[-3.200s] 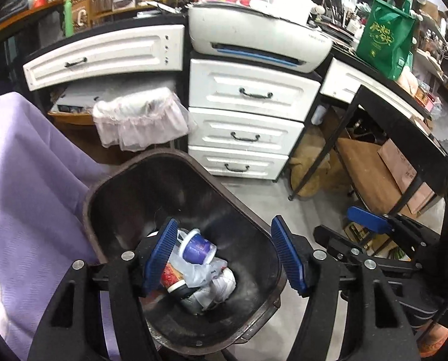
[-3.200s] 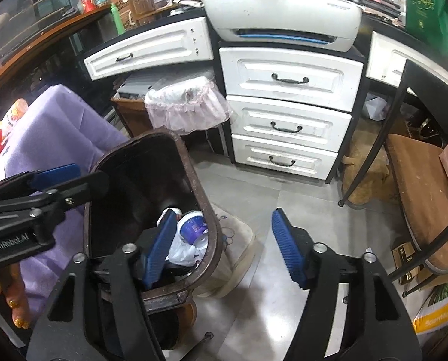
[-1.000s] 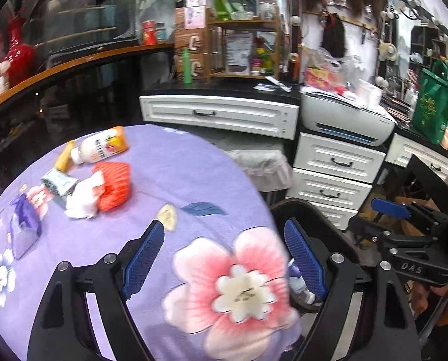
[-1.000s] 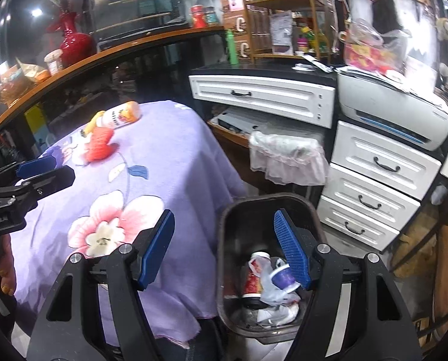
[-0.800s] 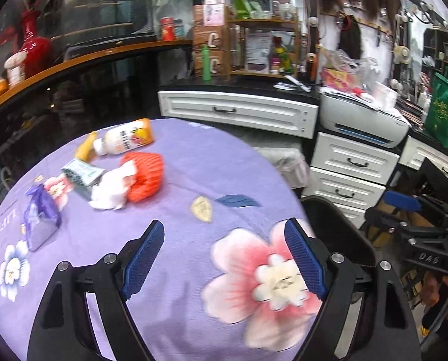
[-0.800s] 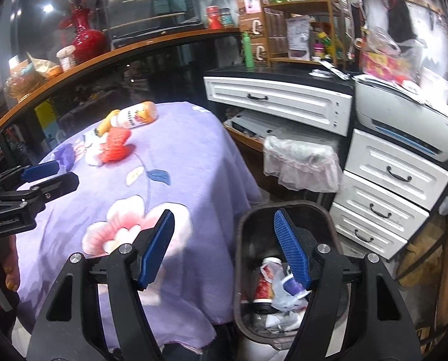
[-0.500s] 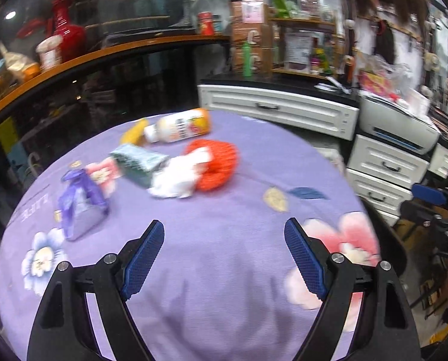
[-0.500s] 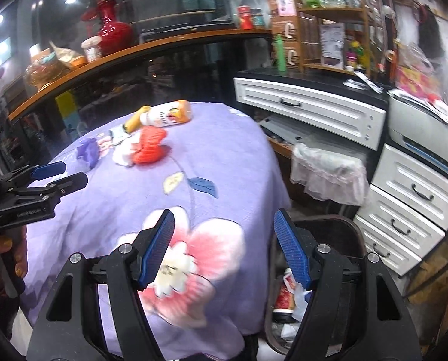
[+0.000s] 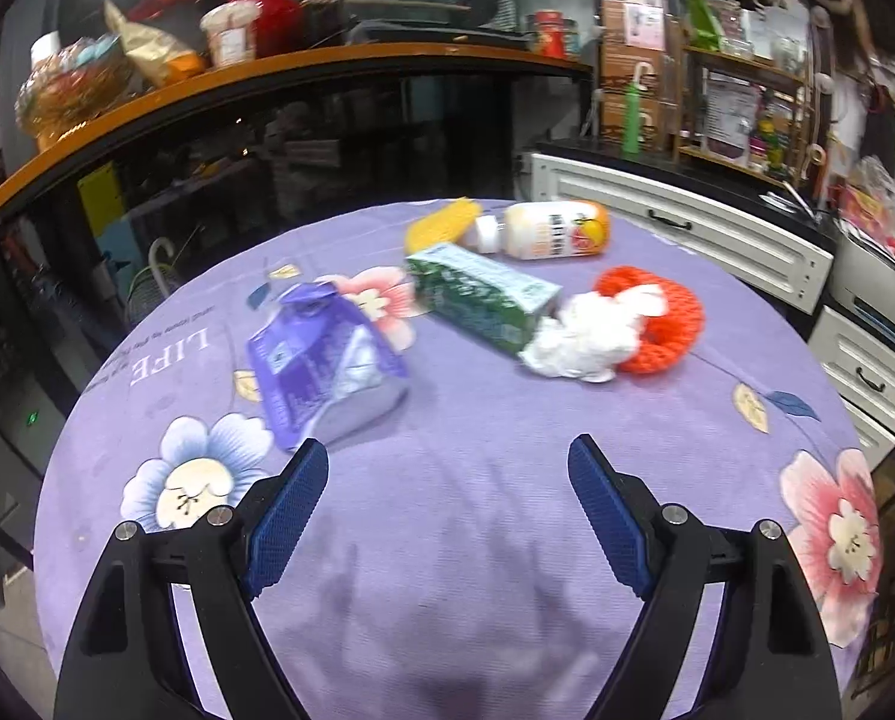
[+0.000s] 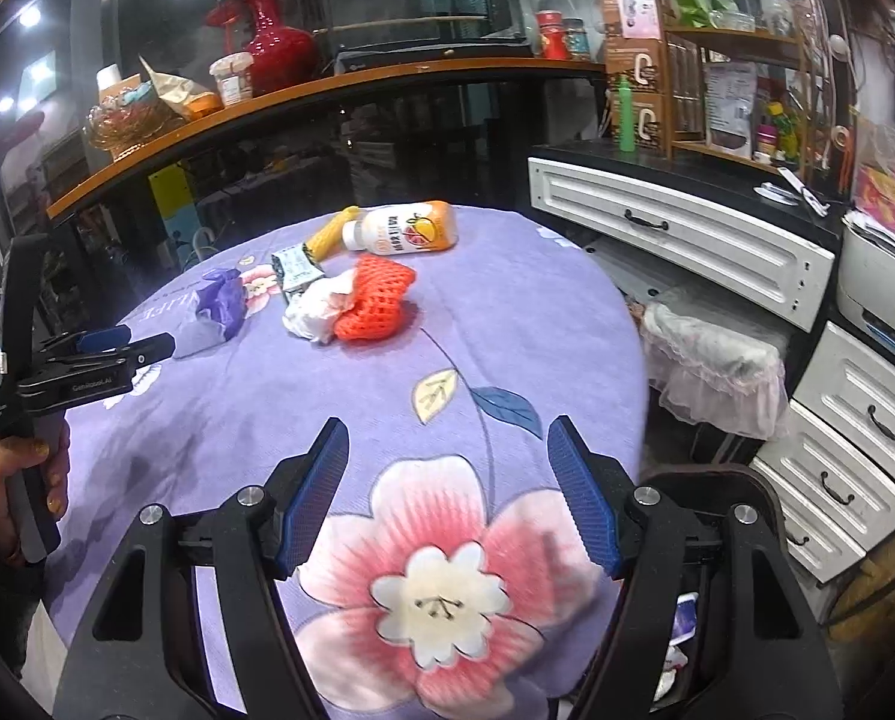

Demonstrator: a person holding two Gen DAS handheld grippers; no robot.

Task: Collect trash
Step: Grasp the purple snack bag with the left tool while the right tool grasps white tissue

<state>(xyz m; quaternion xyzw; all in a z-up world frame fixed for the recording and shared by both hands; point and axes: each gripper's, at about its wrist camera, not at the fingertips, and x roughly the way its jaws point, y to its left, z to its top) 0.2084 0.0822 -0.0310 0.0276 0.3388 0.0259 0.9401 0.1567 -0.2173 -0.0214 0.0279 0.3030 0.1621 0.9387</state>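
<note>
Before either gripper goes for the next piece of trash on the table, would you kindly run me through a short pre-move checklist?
1. Left gripper open and empty: ok.
2. Right gripper open and empty: ok.
3. Trash left to collect: ok; purple pouch, green carton, white tissue, orange net, bottle, yellow piece.
4. Pouch lies apart from the rest, nearest the left gripper: ok.
5. Tissue separate from carton and net: not ok; it touches both.
6. Bin clear of the table edge, room inside: cannot tell; only its rim and some trash show.
</note>
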